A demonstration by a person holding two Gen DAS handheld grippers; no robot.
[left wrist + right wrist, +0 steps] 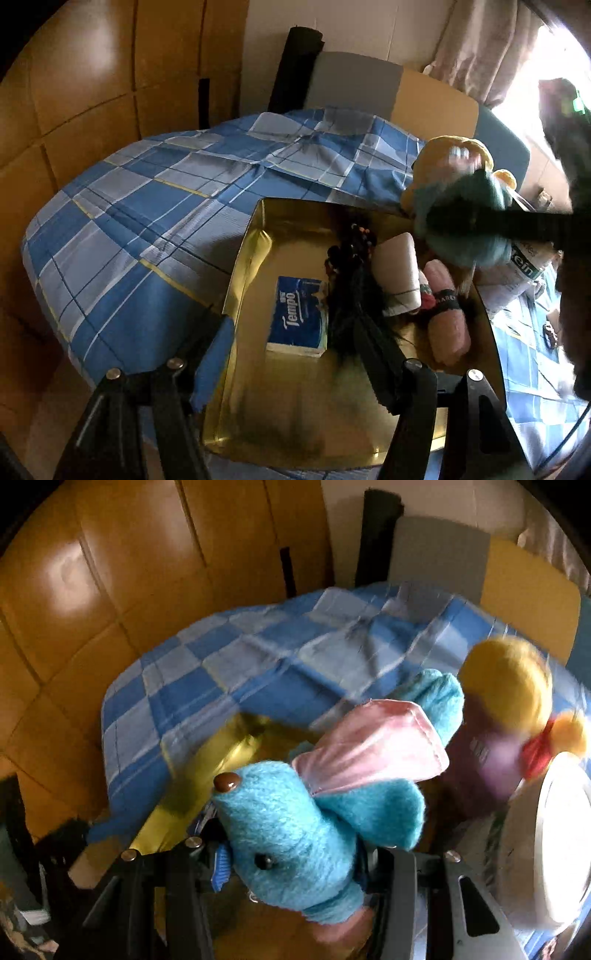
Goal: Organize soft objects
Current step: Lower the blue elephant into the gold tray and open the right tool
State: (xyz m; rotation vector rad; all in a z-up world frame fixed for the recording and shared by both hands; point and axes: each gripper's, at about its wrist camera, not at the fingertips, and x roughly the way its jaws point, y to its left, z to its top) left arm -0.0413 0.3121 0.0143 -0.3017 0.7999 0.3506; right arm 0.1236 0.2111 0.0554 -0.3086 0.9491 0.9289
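Note:
A gold box [236, 280] sits on a blue checked bedspread [140, 206]. In it lie a blue Tempo tissue pack [297, 317], a black wig [347, 295], a cream roll [397, 275] and a pink rolled cloth [448, 317]. My left gripper [291, 354] is open, its fingers straddling the box's near left rim. My right gripper [291, 864] is shut on a blue plush elephant [295, 834] with pink ears, held above the box's right side; it also shows in the left wrist view [458, 218]. A yellow plush toy [506, 679] lies beyond it.
Wooden wardrobe doors [92, 74] stand left of the bed. A grey and yellow headboard [369, 88] and a curtain [480, 44] are at the back. A white round object [561, 834] is at the right. A printed packet [526, 269] lies right of the box.

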